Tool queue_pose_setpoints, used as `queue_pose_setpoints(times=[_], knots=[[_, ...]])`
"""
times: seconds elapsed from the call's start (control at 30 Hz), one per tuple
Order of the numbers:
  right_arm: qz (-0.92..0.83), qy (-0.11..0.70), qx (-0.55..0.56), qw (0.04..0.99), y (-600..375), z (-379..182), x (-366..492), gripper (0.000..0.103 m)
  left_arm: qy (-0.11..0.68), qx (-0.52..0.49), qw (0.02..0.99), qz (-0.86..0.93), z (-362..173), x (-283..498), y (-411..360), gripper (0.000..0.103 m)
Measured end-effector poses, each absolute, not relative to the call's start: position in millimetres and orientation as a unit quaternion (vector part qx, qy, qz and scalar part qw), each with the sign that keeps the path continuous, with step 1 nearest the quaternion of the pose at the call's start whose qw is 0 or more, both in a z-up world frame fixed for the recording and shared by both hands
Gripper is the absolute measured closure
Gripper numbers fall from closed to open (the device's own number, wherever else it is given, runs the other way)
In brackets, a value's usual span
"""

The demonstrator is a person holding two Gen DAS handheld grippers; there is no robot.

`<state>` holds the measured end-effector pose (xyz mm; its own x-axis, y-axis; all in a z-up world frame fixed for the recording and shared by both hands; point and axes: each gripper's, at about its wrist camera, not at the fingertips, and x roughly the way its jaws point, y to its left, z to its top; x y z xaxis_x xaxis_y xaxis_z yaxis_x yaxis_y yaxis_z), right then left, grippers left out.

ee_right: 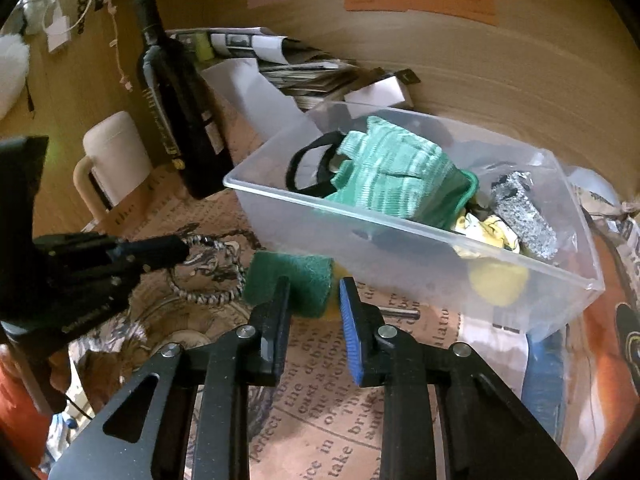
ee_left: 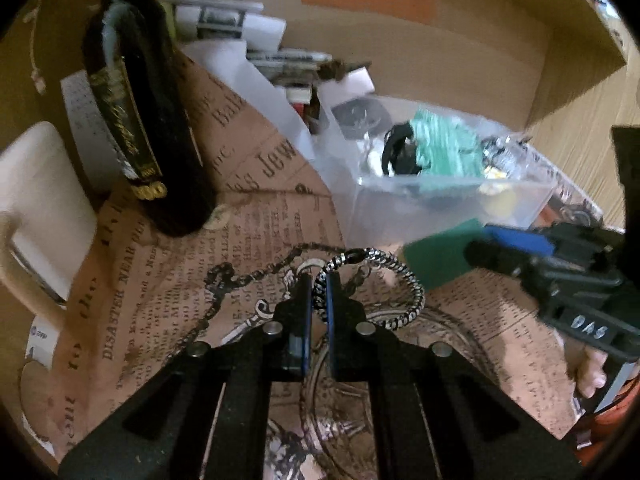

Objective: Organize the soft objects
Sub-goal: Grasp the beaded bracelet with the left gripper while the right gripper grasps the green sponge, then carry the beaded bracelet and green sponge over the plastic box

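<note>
My left gripper (ee_left: 319,286) is shut on a black-and-white braided cord loop (ee_left: 404,280), held just above the newspaper-print sheet (ee_left: 160,280); it also shows in the right wrist view (ee_right: 208,296). My right gripper (ee_right: 314,290) is shut on a green-and-yellow scrub sponge (ee_right: 288,280), seen in the left wrist view too (ee_left: 436,252), right in front of the clear plastic bin (ee_right: 400,240). The bin holds a green knitted cloth (ee_right: 400,176), a black band (ee_right: 304,164), a grey sponge block (ee_right: 524,216) and yellow items.
A dark wine bottle (ee_left: 148,120) stands at the back left beside a cream mug (ee_left: 36,208). Folded papers (ee_right: 280,64) lie behind the bin. A thin chain (ee_left: 248,276) and a glass dish (ee_left: 400,360) rest on the sheet. A wooden wall curves behind.
</note>
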<state>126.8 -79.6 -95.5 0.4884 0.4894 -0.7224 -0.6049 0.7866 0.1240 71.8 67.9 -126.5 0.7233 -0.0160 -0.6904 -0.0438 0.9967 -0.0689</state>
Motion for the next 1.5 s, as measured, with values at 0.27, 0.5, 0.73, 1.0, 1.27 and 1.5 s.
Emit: queue_pose_setpoints(times=[0.27,0.5,0.73,1.0,1.27,1.5], knots=[[0.313,0.412,-0.083,0.851,-70.5,-106.3,133.8,0.028,0.339,-0.051,0.939,0.011,-105.2,56.6,75.8,0.097],[0.305,0.442,-0.091,0.839,-60.2,-126.6,149.6,0.036,0.324,-0.062,0.944,0.011,-100.3,56.0,82.3,0.097],[0.309,0.408,-0.076,0.856,-77.7,-107.3,140.4,0.042,0.307,-0.072,0.949,0.004,-94.4,63.7,84.2,0.097],[0.295,0.334,-0.047,0.894,-122.7,-60.3,131.0,0.042,0.275,-0.079,0.958,-0.008,-74.0,80.2,76.8,0.097],[0.26,0.307,-0.016,0.915,-152.1,-39.3,142.7,0.042,0.286,-0.064,0.956,-0.022,-76.1,106.1,65.4,0.097],[0.239,0.314,-0.001,0.919,-168.1,-44.6,158.1,0.042,0.341,-0.033,0.939,-0.012,-105.7,108.9,65.5,0.082]])
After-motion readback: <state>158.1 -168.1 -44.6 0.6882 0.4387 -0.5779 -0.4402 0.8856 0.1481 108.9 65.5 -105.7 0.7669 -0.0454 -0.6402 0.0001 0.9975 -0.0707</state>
